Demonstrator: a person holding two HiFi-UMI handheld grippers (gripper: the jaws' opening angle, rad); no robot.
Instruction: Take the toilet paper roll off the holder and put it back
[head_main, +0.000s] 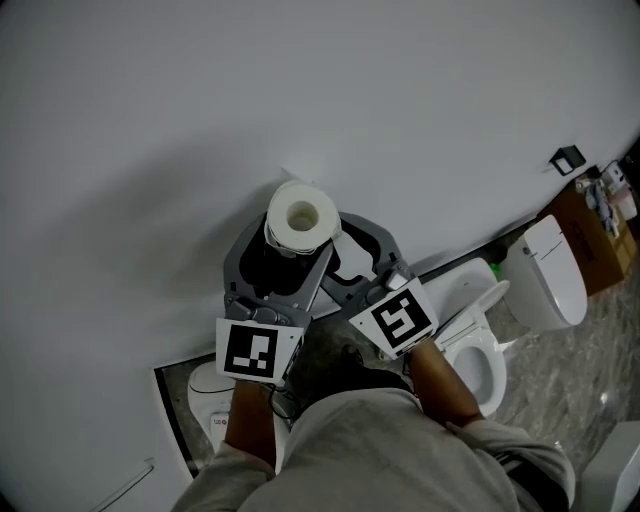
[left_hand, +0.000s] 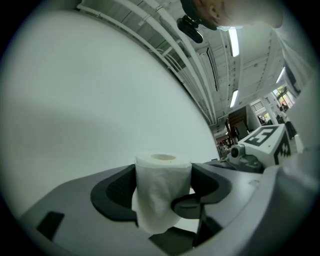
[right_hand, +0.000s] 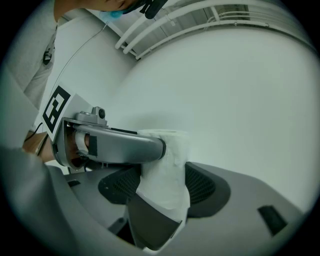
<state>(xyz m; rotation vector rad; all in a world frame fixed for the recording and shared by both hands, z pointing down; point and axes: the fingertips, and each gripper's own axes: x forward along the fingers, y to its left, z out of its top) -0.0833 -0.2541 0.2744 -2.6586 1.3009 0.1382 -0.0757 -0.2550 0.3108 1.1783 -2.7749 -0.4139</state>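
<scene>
Toilet paper roll (head_main: 300, 216) stands upright — pinched by both the left tongs (left_hand: 163, 196) and the right tongs (right_hand: 163, 189)

The toilet paper roll (head_main: 300, 215) stands upright between the jaws of the left gripper (left_hand: 162, 190) and the right gripper (right_hand: 162, 185), before the wall (head_main: 200, 120). A toilet (head_main: 480, 350) lies to their right.

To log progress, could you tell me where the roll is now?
Head view, centre: the roll stands upright between the jaws of the left gripper before the white wall, the right gripper at its right.
</scene>
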